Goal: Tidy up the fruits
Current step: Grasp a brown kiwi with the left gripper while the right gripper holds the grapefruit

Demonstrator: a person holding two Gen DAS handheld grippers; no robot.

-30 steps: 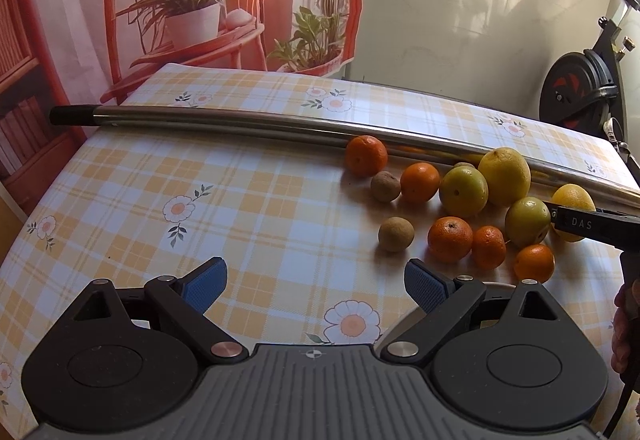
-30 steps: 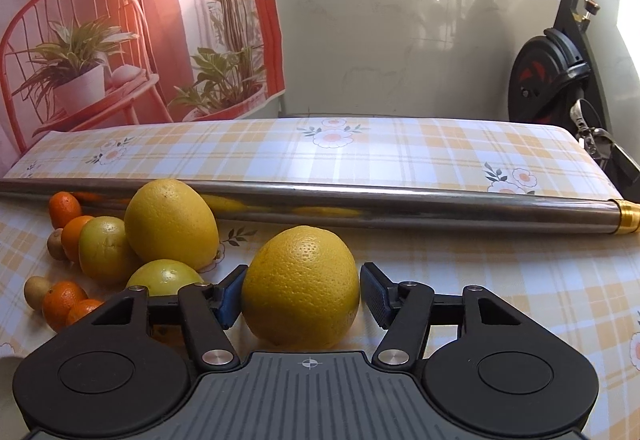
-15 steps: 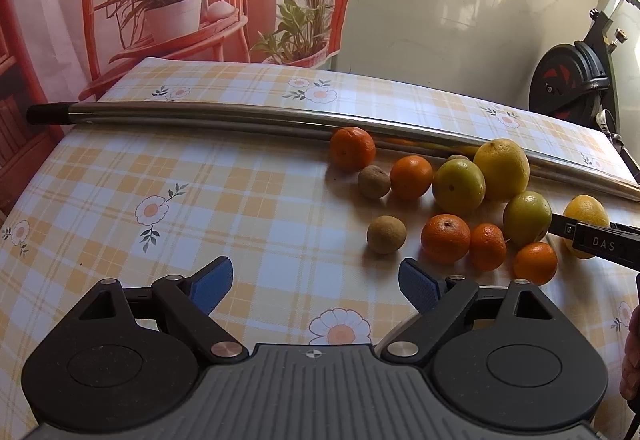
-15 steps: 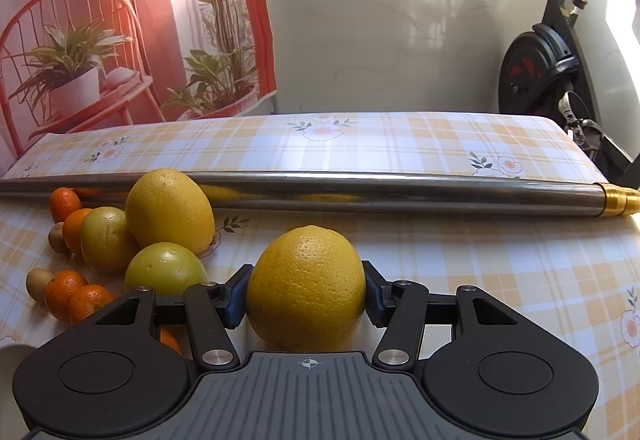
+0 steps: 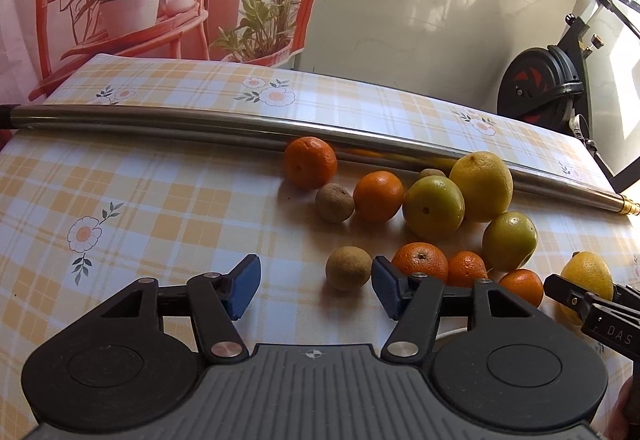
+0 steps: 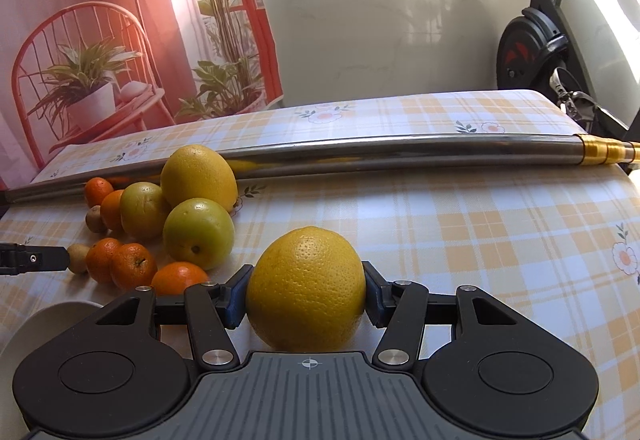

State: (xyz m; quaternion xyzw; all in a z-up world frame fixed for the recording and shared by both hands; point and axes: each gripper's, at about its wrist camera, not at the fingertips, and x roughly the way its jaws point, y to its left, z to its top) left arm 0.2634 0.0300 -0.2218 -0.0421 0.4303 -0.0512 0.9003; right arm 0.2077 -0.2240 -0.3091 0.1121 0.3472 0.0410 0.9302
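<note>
My right gripper (image 6: 306,296) is shut on a large yellow citrus fruit (image 6: 306,288); both blue pads press its sides. That fruit also shows at the right edge of the left wrist view (image 5: 586,280). My left gripper (image 5: 316,286) is open and empty above the tablecloth, with a small brown fruit (image 5: 347,267) just ahead of its right finger. A cluster of fruit lies on the table: several oranges (image 5: 310,162), two green-yellow fruits (image 5: 434,206), another large yellow fruit (image 5: 482,186) and small brown fruits (image 5: 334,202).
A long steel tube (image 5: 160,120) with a brass end (image 6: 604,152) lies across the table behind the fruit. A white dish rim (image 6: 48,320) shows at the lower left of the right wrist view. An exercise bike (image 6: 532,56) stands beyond the table's right edge.
My right gripper has closed on the yellow fruit and drawn back to the right, away from the cluster. My left gripper has come closer to the fruit cluster.
</note>
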